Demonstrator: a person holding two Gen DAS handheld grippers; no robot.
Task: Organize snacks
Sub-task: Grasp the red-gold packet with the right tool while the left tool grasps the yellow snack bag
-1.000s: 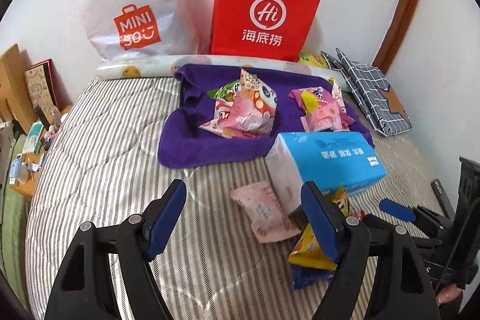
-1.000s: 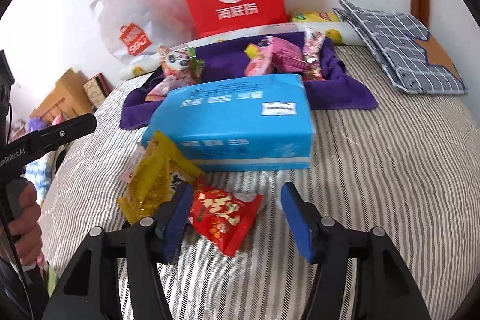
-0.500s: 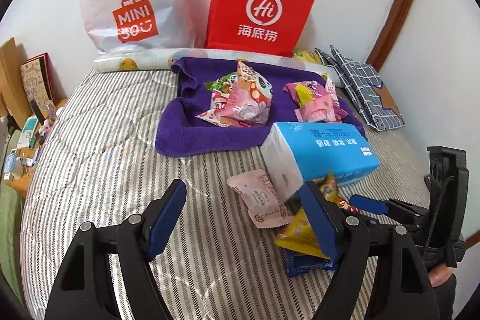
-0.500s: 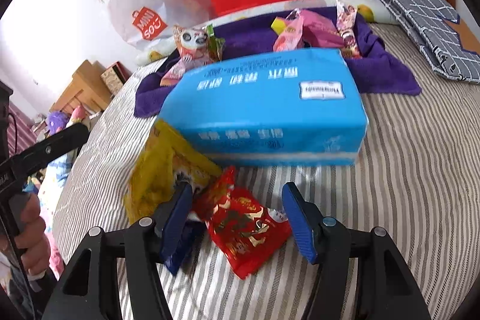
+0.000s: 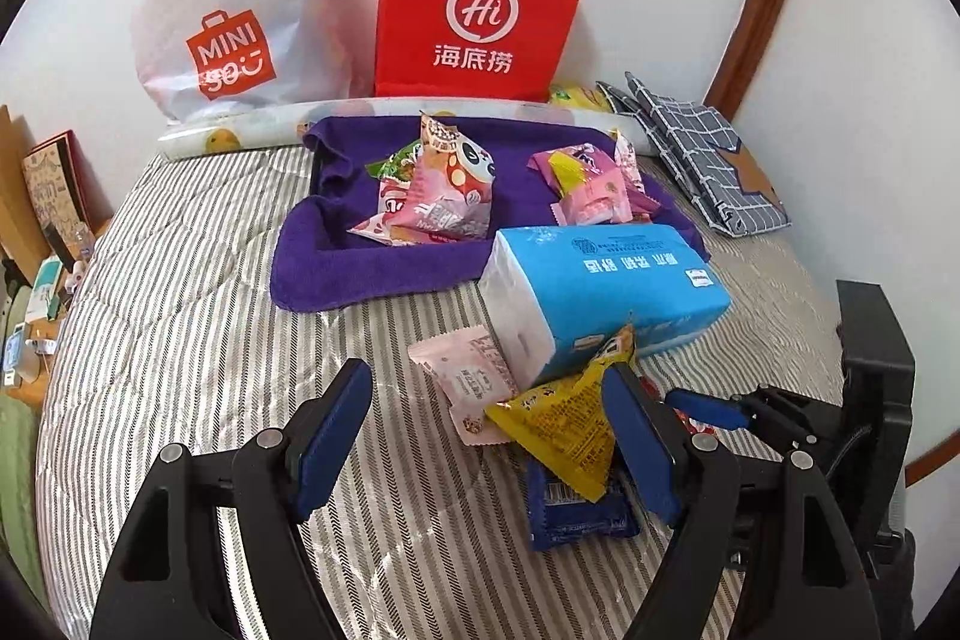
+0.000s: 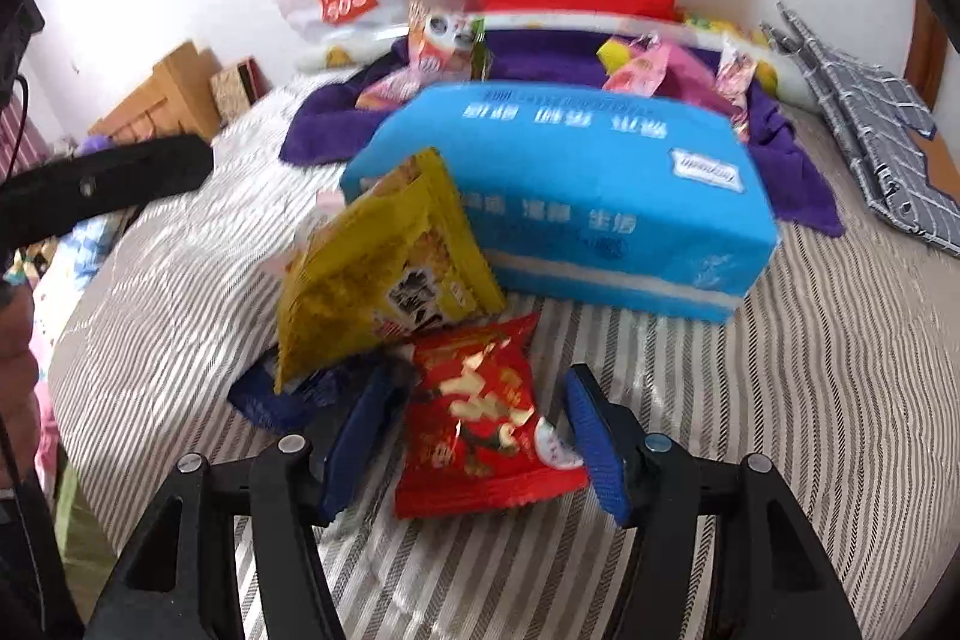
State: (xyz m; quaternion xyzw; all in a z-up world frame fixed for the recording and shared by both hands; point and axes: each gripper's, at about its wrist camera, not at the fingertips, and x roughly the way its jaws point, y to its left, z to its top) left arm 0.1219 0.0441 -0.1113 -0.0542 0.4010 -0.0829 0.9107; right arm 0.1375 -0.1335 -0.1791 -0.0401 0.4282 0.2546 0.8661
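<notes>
The right hand-held gripper (image 6: 477, 430) has just been closing its jaws around the red snack packet (image 6: 480, 415), which lies flat on the striped bed (image 6: 810, 400) between the two blue pads. The pads look close to the packet's side edges, but whether they already press on it I cannot tell. The packet's long axis runs roughly straight ahead of this gripper, one short sealed end toward the camera, the other toward the blue tissue pack (image 6: 576, 196) just beyond.

Just ahead and to the left of the jaws, a yellow packet (image 6: 378, 268) leans tilted against the tissue pack, over a dark blue packet (image 6: 270, 394) lying flat.

The left hand-held gripper (image 5: 489, 436) hangs open and empty over the bed. The same yellow packet (image 5: 564, 418) sits by its right finger, and a pale pink packet (image 5: 468, 382) lies flat just ahead of its jaws.

Farther out, past the tissue pack, a purple towel (image 5: 336, 256) already carries two heaps of snacks (image 5: 438, 196), which I take to be sorted. My judgement is that the task is partly done: four packets remain loose near the grippers, the red one apparently next.
</notes>
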